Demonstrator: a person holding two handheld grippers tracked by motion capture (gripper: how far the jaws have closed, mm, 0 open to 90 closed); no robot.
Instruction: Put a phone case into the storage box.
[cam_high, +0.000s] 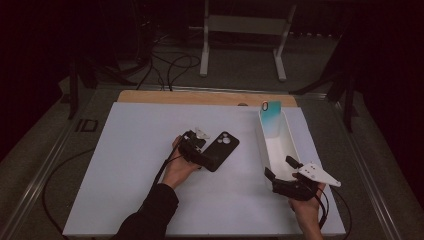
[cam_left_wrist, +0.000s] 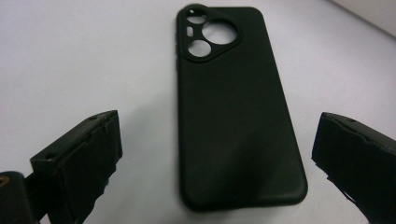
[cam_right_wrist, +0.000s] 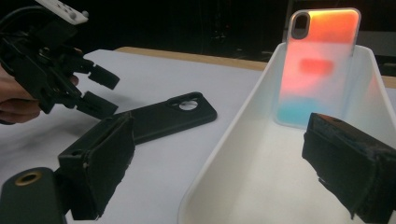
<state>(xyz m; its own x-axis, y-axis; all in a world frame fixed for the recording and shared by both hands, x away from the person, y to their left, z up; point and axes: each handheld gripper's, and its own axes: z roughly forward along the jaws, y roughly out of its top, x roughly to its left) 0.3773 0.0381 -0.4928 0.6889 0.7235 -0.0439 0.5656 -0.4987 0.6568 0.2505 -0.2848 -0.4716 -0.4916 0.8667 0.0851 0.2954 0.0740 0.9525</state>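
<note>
The left gripper (cam_left_wrist: 210, 158), jaws apart, straddles the near end of the flat black rubbery phone case (cam_left_wrist: 236, 107) at mid-table. The right gripper (cam_high: 284, 170) waits open by the long white tray (cam_high: 295, 145). Next, I judge: close squarely, then lift.

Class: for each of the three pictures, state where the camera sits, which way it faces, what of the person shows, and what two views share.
High view: above the table's near side, facing forward and down; forearms, left gripper, right gripper.
Left gripper view: on that gripper, facing the black phone case between open jaws.
Right gripper view: facing the white bin and gradient phone case; own jaws, other hand.
Shared: black case.
</note>
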